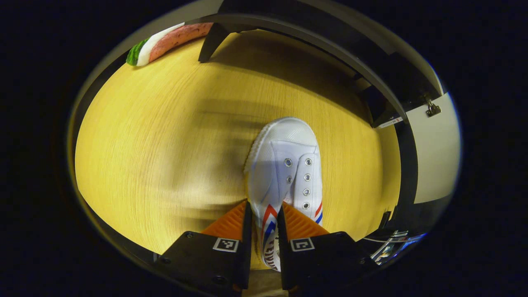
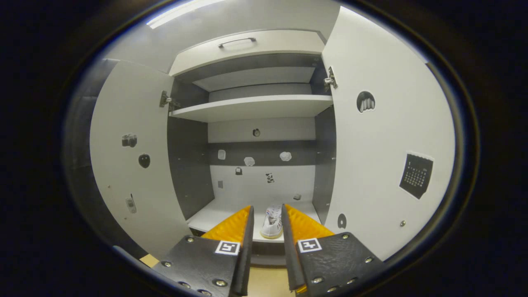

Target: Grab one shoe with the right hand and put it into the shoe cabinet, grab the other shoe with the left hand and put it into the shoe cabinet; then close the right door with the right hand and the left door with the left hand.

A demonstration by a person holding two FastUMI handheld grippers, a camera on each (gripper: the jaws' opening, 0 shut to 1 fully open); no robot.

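Over in the left gripper view, the left gripper is clamped on the side wall of a white shoe sitting on the wooden floor, toe pointing away. In the right gripper view, the right gripper has its fingers parted with nothing between them, facing the shoe cabinet. Both doors are swung wide, and the other shoe is parked on the bottom shelf.

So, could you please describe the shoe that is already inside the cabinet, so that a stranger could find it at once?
Start at the open shoe cabinet with both doors swung wide. Go down past the upper shelves to the bottom shelf, where one white sneaker stands near the front edge. It is the only shoe there; the small stickers on the back wall behind it are flat.
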